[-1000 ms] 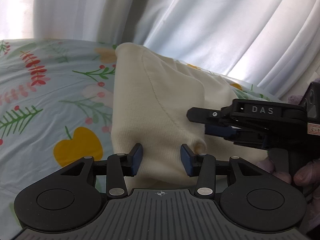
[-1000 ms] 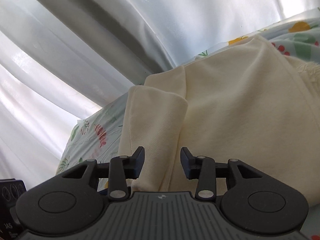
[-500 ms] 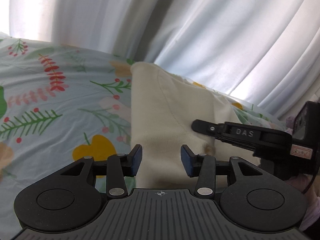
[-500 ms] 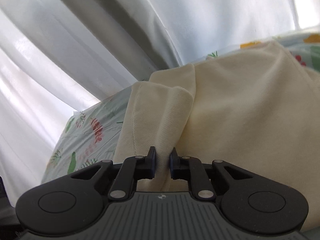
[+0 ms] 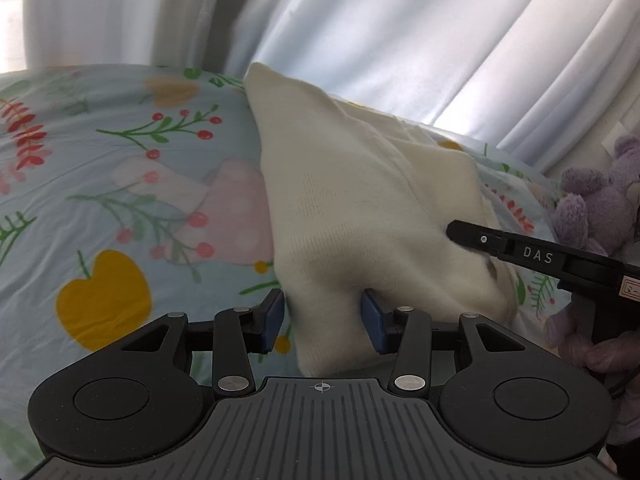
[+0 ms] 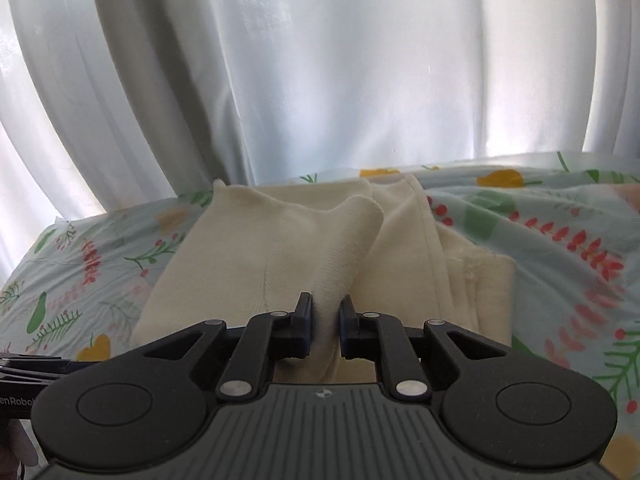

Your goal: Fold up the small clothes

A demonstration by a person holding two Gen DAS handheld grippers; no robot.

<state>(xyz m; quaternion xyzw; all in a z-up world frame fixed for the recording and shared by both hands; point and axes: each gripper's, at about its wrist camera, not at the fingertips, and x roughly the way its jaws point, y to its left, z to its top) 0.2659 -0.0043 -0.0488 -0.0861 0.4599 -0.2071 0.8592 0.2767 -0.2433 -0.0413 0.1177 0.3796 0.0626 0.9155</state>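
One cream knit garment (image 5: 360, 216) lying partly folded on floral bedsheet (image 5: 100, 208), near white curtain (image 6: 320, 72).
Right gripper (image 6: 323, 322) nearly closed, pinching raised fold of garment between both pads.
Left gripper (image 5: 322, 320) wide apart, straddling near edge of garment, cloth between pads, blue pads (image 5: 274, 316) not pressing.
Right gripper also seen side-on in left wrist view (image 5: 472, 236), tip at cloth.
One purple plush toy (image 5: 596, 200) at right edge.
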